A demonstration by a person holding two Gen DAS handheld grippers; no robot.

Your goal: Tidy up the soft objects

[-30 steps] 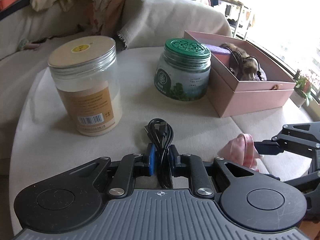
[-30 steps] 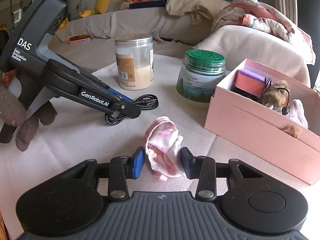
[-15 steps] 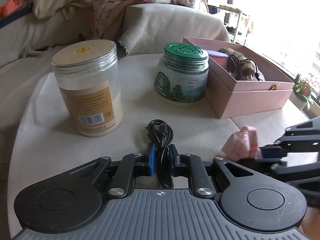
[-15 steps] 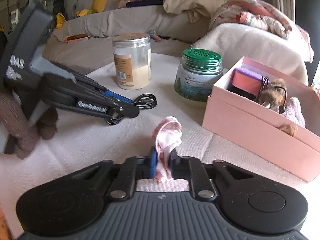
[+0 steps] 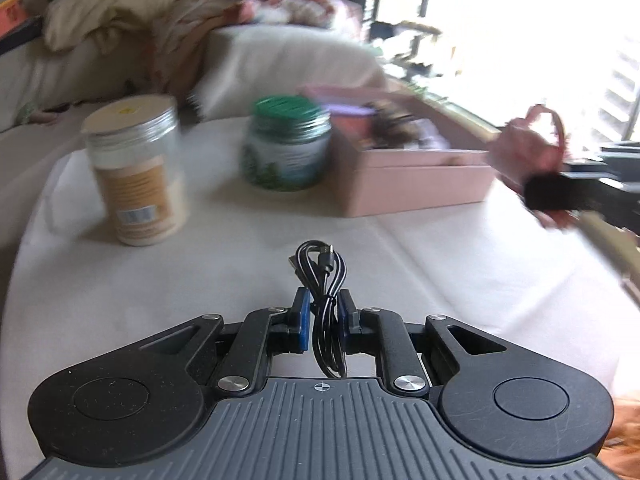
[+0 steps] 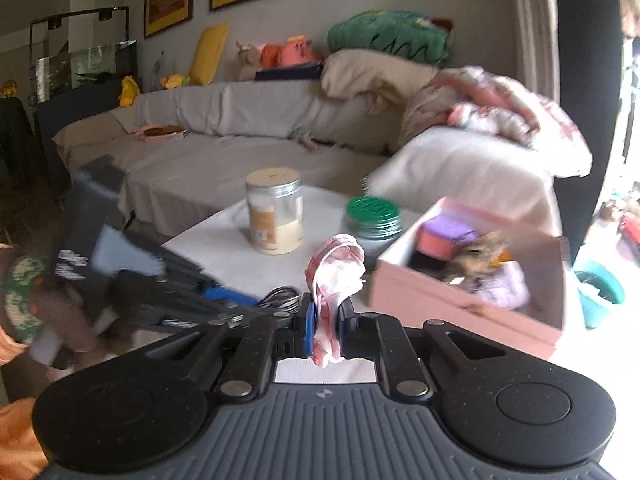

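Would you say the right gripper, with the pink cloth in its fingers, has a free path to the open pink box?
Probably yes: the right gripper, shut on the pink cloth, is beside the pink box, whose top is open; nothing stands between them.

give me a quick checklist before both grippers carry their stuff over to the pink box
1. Left gripper clamped on the coiled black usb cable: ok.
2. Right gripper clamped on the pink-and-white crumpled cloth: ok.
3. Cloth lifted off the white-covered table: ok.
4. Open pink cardboard box has spare room: cannot tell, it already holds several items.
5. Green-lidded glass jar close beside the box, may be in the way: not ok.
6. Cable's loose end free of snags: cannot tell.
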